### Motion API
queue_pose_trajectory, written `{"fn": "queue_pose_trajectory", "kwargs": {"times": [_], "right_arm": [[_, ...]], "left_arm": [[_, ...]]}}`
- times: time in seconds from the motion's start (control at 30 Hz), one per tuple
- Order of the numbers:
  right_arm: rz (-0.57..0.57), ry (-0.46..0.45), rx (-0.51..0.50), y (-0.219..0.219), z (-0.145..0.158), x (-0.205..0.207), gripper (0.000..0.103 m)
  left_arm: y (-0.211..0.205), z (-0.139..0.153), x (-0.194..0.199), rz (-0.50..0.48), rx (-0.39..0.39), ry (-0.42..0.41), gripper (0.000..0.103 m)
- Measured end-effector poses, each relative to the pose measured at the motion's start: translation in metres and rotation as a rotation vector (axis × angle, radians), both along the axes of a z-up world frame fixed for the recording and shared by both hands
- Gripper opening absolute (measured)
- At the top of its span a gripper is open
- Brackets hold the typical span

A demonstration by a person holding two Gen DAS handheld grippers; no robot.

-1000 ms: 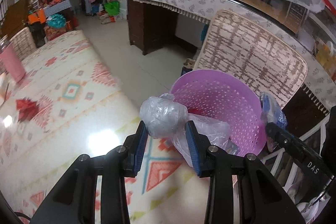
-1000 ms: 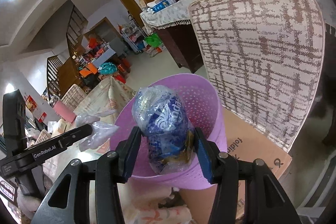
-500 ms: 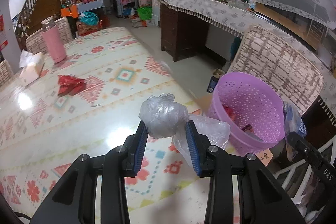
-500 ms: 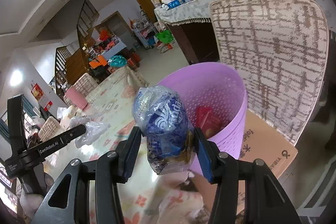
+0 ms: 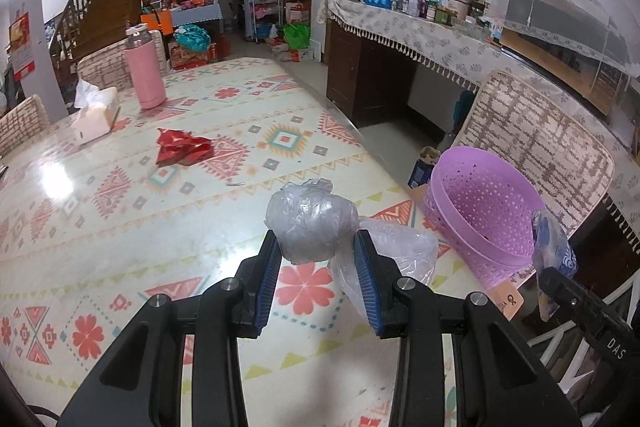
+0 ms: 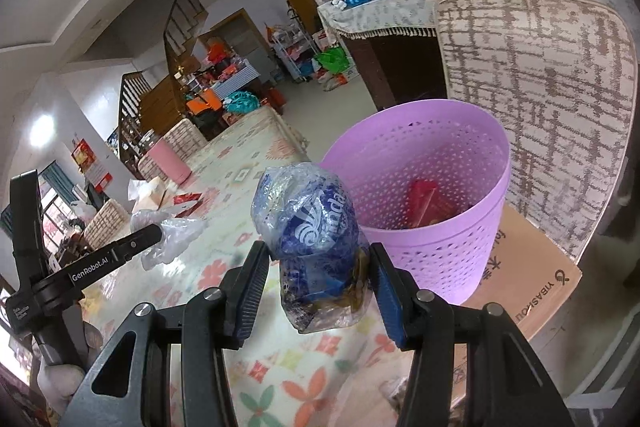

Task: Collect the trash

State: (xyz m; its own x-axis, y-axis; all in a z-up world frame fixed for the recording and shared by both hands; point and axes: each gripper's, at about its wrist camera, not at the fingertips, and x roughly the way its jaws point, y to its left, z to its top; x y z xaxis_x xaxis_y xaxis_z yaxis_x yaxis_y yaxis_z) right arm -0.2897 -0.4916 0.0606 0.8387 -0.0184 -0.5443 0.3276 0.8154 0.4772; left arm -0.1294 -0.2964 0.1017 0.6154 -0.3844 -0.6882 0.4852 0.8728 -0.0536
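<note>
My left gripper (image 5: 316, 259) is shut on a crumpled clear plastic bag (image 5: 312, 225), held above the patterned table (image 5: 120, 219); a loose tail of the bag hangs to the right. In the right wrist view my right gripper (image 6: 318, 267) is shut on a blue and clear plastic wrapper (image 6: 312, 227). The purple perforated bin (image 6: 424, 203) stands just beyond it on a cardboard box, with a red packet inside. The same purple bin (image 5: 480, 215) sits off the table's right edge in the left wrist view. A red crumpled wrapper (image 5: 182, 151) lies further back on the table.
A pink bottle (image 5: 144, 71) and a tissue pack (image 5: 94, 117) stand at the table's far end. A woven chair back (image 5: 532, 135) rises behind the bin. A long cluttered counter (image 5: 420, 31) runs along the right. A cardboard box (image 6: 532, 283) lies under the bin.
Both grippers drew back from the bin toward the table, each keeping its plastic; the bin now sits farther right and lower in the left wrist view, and more tabletop shows.
</note>
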Motion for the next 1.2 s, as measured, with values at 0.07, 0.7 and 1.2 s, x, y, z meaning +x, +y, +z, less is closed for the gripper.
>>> {"fn": "queue_pose_trajectory", "kwargs": {"times": [0.07, 0.7, 1.2], "right_arm": [[0.009, -0.001, -0.008, 0.007, 0.002, -0.001, 0.056], [0.163, 0.117, -0.031, 0.072, -0.029, 0.031, 0.061], [0.197, 0.162, -0.103, 0.096, -0.048, 0.051, 0.077]], "left_arm": [[0.007, 0.002, -0.002, 0.008, -0.006, -0.006, 0.036], [0.087, -0.045, 0.02, 0.117, -0.044, 0.171, 0.043], [0.121, -0.082, 0.041, 0.162, -0.116, 0.311, 0.062]]}}
